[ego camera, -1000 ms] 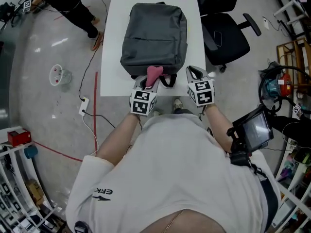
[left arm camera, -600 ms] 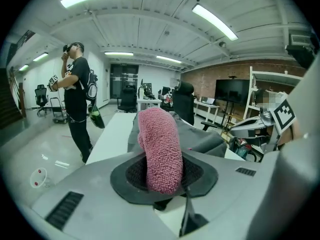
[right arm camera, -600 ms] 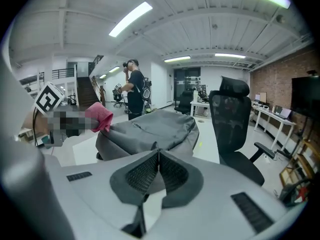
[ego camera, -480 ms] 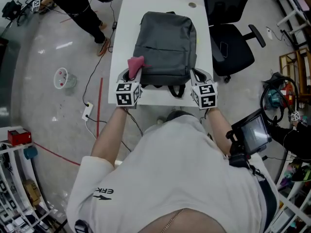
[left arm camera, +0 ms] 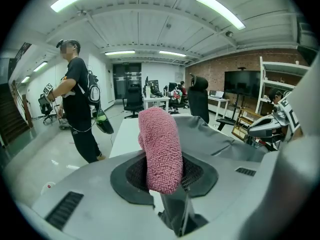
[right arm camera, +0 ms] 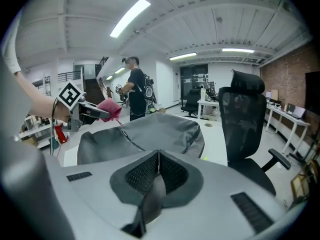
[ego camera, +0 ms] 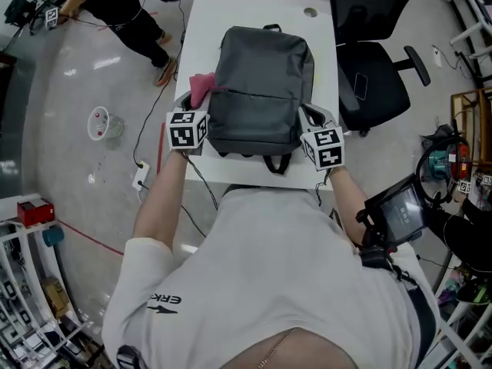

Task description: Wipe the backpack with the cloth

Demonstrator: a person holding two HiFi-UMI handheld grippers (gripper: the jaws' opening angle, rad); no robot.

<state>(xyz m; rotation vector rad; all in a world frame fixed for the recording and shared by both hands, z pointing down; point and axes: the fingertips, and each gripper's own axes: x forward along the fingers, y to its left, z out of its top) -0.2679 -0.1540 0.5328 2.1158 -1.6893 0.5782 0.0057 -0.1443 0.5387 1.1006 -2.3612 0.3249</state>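
Desk [ego camera: 201,21] surface, white, carries the grey backpack [ego camera: 261,83] lying flat along its middle. Left tool [ego camera: 194,104] sits just beside the pack's left edge, jaws clamped on the pink cloth [ego camera: 202,88], which stands up at that edge. Right tool [ego camera: 309,118] sits just beside the pack's right edge, jaws pressed together with nothing between.

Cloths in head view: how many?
1: the pink cloth, clamped in the left hand-held gripper, at the backpack's left edge. Any under the backpack would be hidden.
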